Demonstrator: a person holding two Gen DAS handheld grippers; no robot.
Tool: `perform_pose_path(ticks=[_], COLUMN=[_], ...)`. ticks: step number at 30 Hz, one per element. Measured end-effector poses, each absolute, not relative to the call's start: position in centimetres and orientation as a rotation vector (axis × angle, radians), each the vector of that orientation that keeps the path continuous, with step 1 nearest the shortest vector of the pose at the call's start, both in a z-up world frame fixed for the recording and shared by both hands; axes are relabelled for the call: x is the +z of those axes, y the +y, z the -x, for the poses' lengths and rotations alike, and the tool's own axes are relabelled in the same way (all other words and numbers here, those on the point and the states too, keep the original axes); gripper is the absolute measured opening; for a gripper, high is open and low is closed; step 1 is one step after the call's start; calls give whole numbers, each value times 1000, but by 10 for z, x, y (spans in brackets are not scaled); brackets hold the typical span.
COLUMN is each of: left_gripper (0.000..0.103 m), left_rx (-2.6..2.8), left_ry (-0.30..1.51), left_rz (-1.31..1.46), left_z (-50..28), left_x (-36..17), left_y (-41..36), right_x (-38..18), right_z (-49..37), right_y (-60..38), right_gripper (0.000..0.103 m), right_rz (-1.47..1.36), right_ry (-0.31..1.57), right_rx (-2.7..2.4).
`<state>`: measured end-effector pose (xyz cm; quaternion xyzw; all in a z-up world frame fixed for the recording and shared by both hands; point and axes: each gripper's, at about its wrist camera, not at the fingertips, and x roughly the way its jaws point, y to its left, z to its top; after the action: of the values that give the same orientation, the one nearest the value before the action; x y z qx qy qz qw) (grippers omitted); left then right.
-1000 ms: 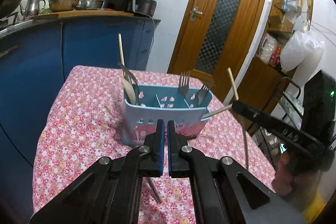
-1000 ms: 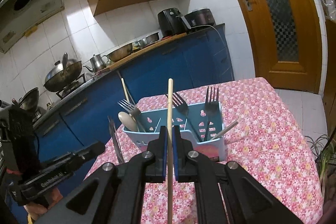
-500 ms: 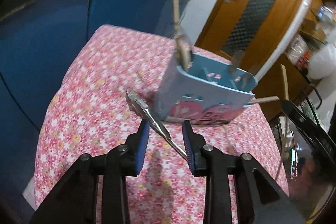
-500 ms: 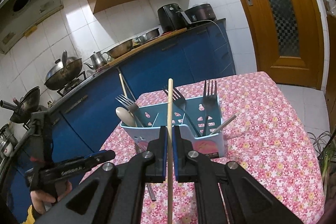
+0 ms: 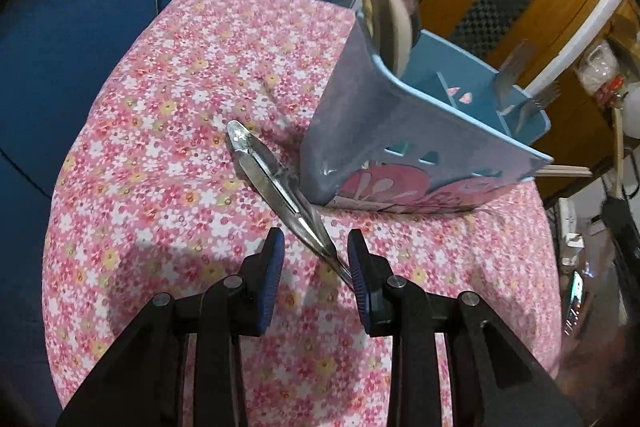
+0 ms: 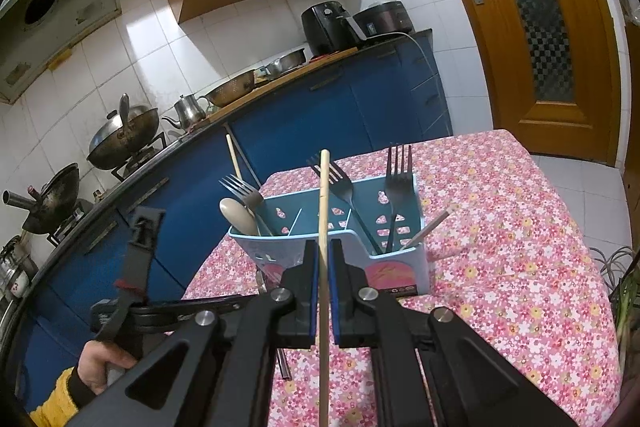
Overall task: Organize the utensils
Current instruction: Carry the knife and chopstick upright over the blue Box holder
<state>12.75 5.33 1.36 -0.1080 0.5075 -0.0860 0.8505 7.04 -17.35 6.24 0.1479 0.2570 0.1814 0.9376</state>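
Left gripper [image 5: 316,259]: open, jaws just parted, pointed steeply down at the table; pads apart with the thin end of the metal utensil lying between them, close against the right-hand pad, contact unclear.
Metal utensil [image 5: 268,175]: shiny, flat on the tablecloth, slanting from a rounded tip at upper left down toward the gripper; middle just beside the bottom corner of the caddy; kind of utensil hard to tell.
Right gripper [image 6: 324,279]: clamped on the chopstick, held in front of the caddy.
Chopstick [image 6: 324,211]: pale wood, nearly upright between the pads, rising above them and reaching down below them.
Caddy [image 6: 404,267]: light blue plastic with pink print and inner dividers, standing on the table.
Left compartment: spoon [image 6: 239,215], fork [image 6: 242,189] and a second wooden stick [image 6: 233,155], handles down.
Right side: two dark forks [image 6: 398,183], tines up; a thin stick [image 6: 434,227] poking out through the side.
Table [image 6: 520,227]: covered with a pink flowered cloth.
Hand [image 6: 100,367]: wrapped round the left gripper's handle, yellow sleeve at the wrist.
Background: blue cabinets [image 6: 360,107], woks [image 6: 124,135] on the stove, kettle [image 6: 188,111], wooden door [image 6: 532,19].
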Motion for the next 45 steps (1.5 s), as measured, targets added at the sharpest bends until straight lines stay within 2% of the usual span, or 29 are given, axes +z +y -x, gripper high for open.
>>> perform_pose_path(ticks=[7, 11, 18, 19, 22, 24, 25, 26, 35, 45], left_gripper=[33, 38, 41, 40, 16, 13, 3, 1, 0, 0], left_rx=[-102, -89, -56, -59, -39, -58, -73, -98, -241, -329], left_ry=[1150, 1172, 1147, 1145, 1135, 1134, 1129, 1123, 1060, 913], left_rz=[223, 261, 210, 210, 237, 299, 328, 353, 499, 516], left_z=[-150, -158, -164, -163, -159, -158, -157, -156, -121, -74], left_x=[5, -1, -3, -2, -2, -3, -3, -2, -10, 21], left_y=[45, 36, 12, 11, 16, 23, 26, 27, 37, 55], right_x=[57, 52, 49, 50, 50, 49, 49, 49, 52, 57], right_z=[-73, -76, -76, -76, -76, -75, -75, -74, -68, -61], right_y=[-186, -194, -201, -201, -202, -203, -203, -203, -197, -184], right_gripper=[6, 6, 6, 6, 6, 6, 6, 6, 6, 6], right_rz=[-323, -347, -357, -356, -357, -364, -372, -378, -372, -354], right_ry=[529, 536, 537, 535, 534, 533, 534, 535, 533, 518], right_rx=[371, 379, 383, 384, 386, 385, 385, 386, 388, 400])
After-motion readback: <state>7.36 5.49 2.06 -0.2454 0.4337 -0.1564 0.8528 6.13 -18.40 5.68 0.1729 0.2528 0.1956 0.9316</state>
